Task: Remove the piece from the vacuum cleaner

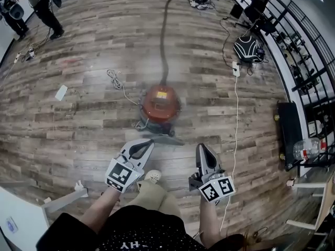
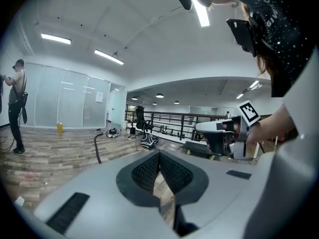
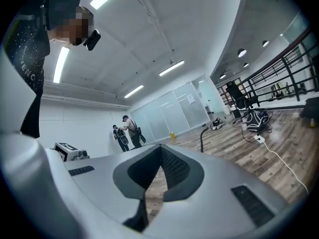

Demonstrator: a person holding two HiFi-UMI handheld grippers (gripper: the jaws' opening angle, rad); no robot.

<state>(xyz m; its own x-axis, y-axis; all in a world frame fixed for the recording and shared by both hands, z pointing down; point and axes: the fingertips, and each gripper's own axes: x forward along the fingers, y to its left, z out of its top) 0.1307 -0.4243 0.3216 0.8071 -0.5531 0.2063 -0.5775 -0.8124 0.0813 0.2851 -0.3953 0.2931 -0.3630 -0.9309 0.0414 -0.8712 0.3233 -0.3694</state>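
Observation:
The vacuum cleaner (image 1: pixel 162 103) is a round orange-red canister on the wood floor straight ahead of me. Its dark hose (image 1: pixel 163 35) runs away toward the far wall and also shows as the hose (image 2: pixel 97 146) in the left gripper view and the hose (image 3: pixel 202 135) in the right gripper view. My left gripper (image 1: pixel 147 143) hovers just short of the canister's near left side, shut and empty. My right gripper (image 1: pixel 202 148) hangs to the canister's near right, also shut on nothing. Both gripper cameras tilt upward, so the canister is hidden in them; the jaws meet with nothing between them.
A white cord and power strip (image 1: pixel 235 69) run down the right side. A black backpack (image 1: pixel 246 48) lies near a railing (image 1: pixel 309 72). A black case (image 1: pixel 290 132) and a plastic bottle (image 1: pixel 309 148) sit at right. A person (image 1: pixel 43 4) stands far left. A loose cable (image 1: pixel 116 80) and paper (image 1: pixel 61 92) lie left.

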